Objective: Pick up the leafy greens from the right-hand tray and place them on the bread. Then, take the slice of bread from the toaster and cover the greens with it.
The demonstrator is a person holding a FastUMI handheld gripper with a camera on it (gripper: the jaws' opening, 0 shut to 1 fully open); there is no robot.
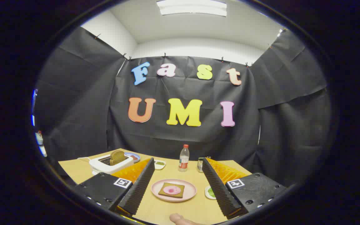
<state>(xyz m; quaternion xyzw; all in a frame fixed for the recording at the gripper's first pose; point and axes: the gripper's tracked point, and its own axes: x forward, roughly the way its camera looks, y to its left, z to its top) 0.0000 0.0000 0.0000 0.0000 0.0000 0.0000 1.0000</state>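
Here the gripper (pixel 177 184) hung above the near side of the wooden table (pixel 180 209) with its two fingers spread wide apart and nothing between them except the view of the table below. The pink plate (pixel 189 193) lay on the table between the fingers, and on it was a slice of bread (pixel 164 187) with a round pink slice of meat (pixel 172 189) on top. The leafy greens (pixel 211 192) sat in a small white tray (pixel 207 193) just beside the plate, and the right finger partly covered that tray, so how the leaves lay could not be told. The white toaster (pixel 106 165) stood beyond the left finger, with a brown bread slice (pixel 117 157) upright in its slot. A water bottle (pixel 183 158) stood beyond the plate, near a small dish (pixel 159 163) with something green in it, and a fingertip (pixel 180 219) showed at the near table edge.

The risk, in my judgement, was mostly in the first grasp. The greens looked thin and low in a shallow tray, so the fingers might close on the tray rim, or push the light tray against the plate. Loose leaves could also slip out on the way to the bread. Later, the upright slice might catch in the slot and drag the toaster.
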